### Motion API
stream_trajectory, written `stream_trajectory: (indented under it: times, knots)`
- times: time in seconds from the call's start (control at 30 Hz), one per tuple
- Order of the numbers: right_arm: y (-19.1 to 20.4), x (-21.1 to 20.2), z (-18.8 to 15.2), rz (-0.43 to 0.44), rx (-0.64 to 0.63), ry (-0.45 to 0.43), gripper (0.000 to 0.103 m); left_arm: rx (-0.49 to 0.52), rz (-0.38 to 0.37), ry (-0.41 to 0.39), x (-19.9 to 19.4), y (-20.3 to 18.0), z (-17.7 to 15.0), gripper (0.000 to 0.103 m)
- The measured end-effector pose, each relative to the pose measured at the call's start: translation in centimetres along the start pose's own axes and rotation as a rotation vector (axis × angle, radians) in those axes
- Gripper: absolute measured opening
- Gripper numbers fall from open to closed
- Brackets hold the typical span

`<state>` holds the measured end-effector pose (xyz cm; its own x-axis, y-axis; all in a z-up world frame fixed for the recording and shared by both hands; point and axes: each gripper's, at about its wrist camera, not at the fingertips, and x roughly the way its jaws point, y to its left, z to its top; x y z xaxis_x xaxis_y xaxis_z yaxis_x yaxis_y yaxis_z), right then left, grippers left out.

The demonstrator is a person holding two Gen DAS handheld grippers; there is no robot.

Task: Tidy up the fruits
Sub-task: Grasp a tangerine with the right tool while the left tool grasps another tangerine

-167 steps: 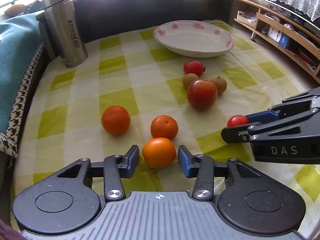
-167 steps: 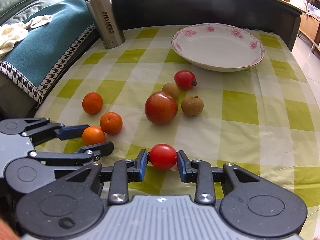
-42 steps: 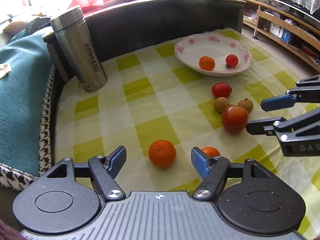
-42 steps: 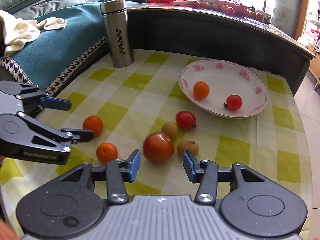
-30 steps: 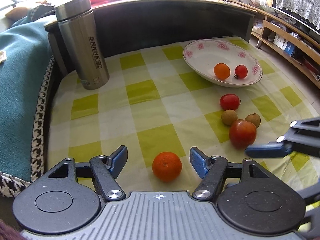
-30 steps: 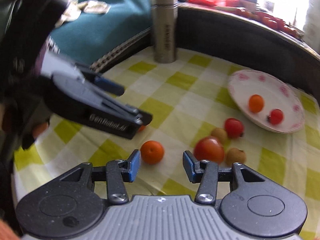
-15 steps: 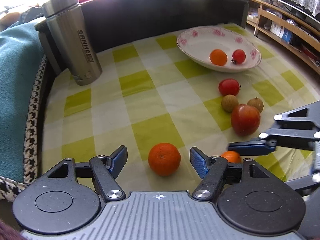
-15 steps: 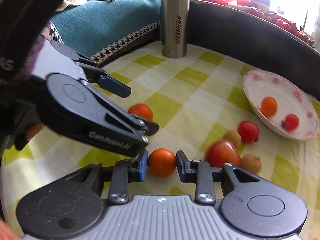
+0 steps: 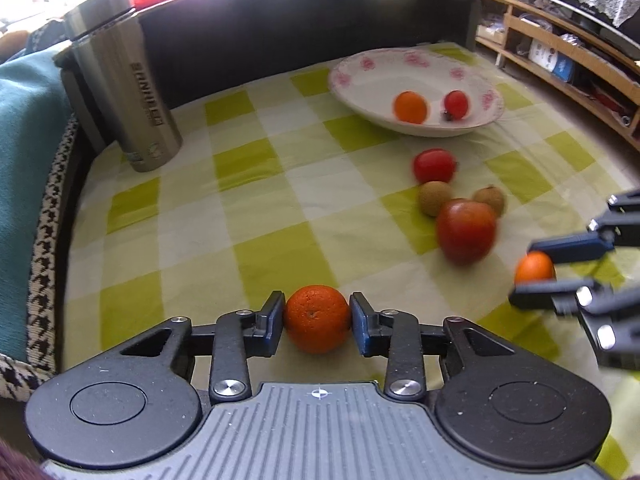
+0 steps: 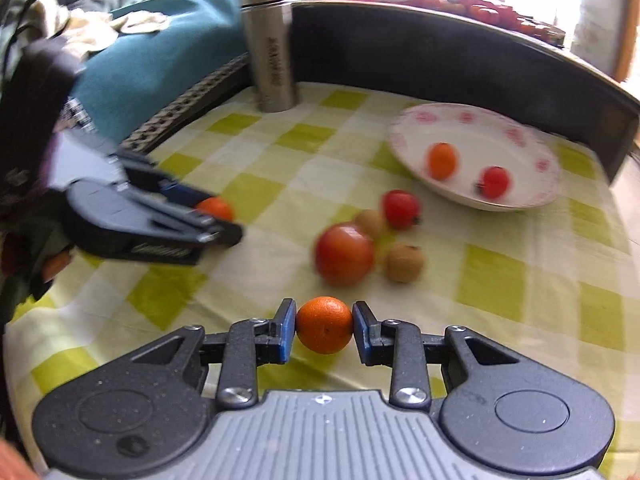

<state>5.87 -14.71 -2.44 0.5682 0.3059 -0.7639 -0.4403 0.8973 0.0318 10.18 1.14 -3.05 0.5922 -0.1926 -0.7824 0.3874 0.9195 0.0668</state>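
Note:
My left gripper (image 9: 317,317) is shut on an orange (image 9: 317,319) near the table's front edge. My right gripper (image 10: 324,330) is shut on a smaller orange (image 10: 324,325); that gripper (image 9: 538,278) also shows at the right of the left wrist view with its orange (image 9: 534,267). The left gripper (image 10: 216,220) appears at the left of the right wrist view. A white flowered plate (image 9: 360,76) at the back holds an orange (image 9: 410,107) and a cherry tomato (image 9: 456,102). On the cloth lie a big red tomato (image 9: 465,231), a smaller tomato (image 9: 434,165) and two brown fruits (image 9: 435,198).
A steel flask (image 9: 124,80) stands at the back left beside a teal blanket (image 9: 24,128). A dark raised rim (image 9: 280,20) borders the far side of the checked tablecloth (image 9: 260,216). Wooden shelves (image 9: 560,60) run along the right.
Both grippers have shut on oranges: the left closed on the one in front of it, the right carries its orange off to the right past the big tomato.

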Motion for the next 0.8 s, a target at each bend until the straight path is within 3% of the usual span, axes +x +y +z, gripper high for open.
stream_trajectory:
  times: [0.2, 0.37, 0.43, 0.5, 0.8]
  knots:
    - [-2.0, 0.1, -0.9, -0.095, 0.024, -0.005, 0.036, 0.085, -0.077, -0.026, -0.4, -3.6, -0.4, 0.044]
    - [-2.2, 0.8, -1.1, -0.112, 0.006, -0.004, 0.036, 0.147, -0.083, -0.030, -0.2, -5.0, -1.1, 0.047]
    - [-2.1, 0.9, -1.2, -0.114, -0.002, -0.008, 0.036, 0.142, -0.083, -0.028, -0.1, -4.8, -1.2, 0.060]
    - [-2.3, 1.2, -1.3, -0.110, 0.004, 0.005, 0.037, 0.130, -0.081, -0.025, 0.1, -4.6, -1.1, 0.066]
    - [-2.2, 1.3, -1.7, -0.104, 0.010, -0.004, 0.045, 0.097, -0.077, -0.028, 0.3, -4.4, -1.3, 0.076]
